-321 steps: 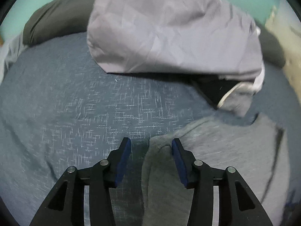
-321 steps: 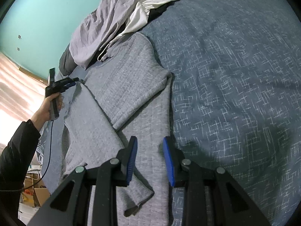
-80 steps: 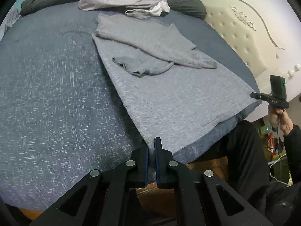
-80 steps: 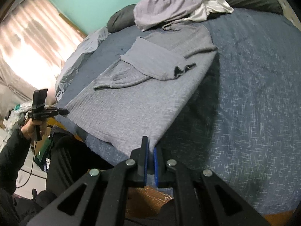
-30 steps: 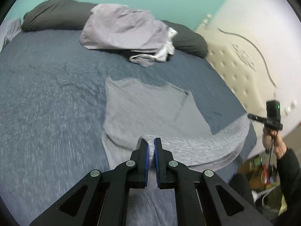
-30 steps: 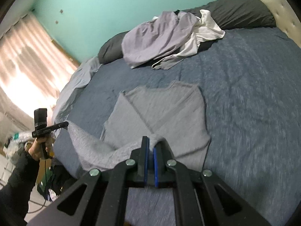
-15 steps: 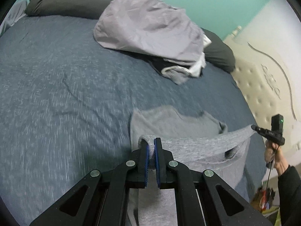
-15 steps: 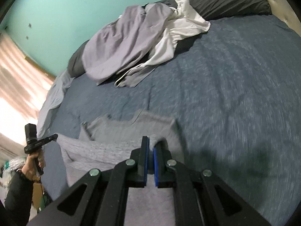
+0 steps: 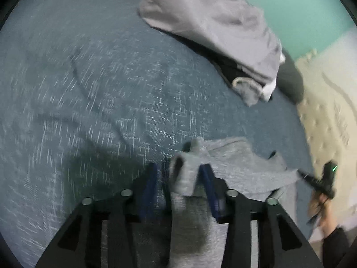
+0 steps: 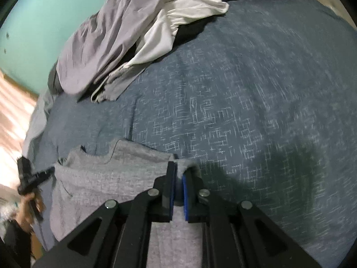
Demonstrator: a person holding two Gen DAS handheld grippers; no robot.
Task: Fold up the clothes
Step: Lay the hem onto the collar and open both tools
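The left gripper (image 9: 180,187) is opening: half a second ago its fingers were pinched shut on the hem corner of the grey sweater (image 10: 116,176), and now they are standing wide apart, with the bunched corner (image 9: 184,174) slumping loose between them. The right gripper (image 10: 178,181) is still clamping its own corner, its fingers narrow with grey knit pinched between them. Over the last second both grippers have been carrying the near hem away toward the far end of the bed (image 10: 245,89), and the hem is now lying over the collar end, so the sweater is sitting doubled on the near-left part of the blue bedspread. By my reading that means the lengthwise fold is landing, with one corner let go and the other about to follow; the pictures are too smeared to say how squarely the edges are meeting.

Both grippers are hanging low over the bed, pointing forward and tipped downward at the cloth. From the right wrist view the person's left hand (image 10: 31,201) is showing at the left edge, gripping the other tool's handle. The pile of lilac and white clothes (image 10: 125,31) is lying well apart at the far end.
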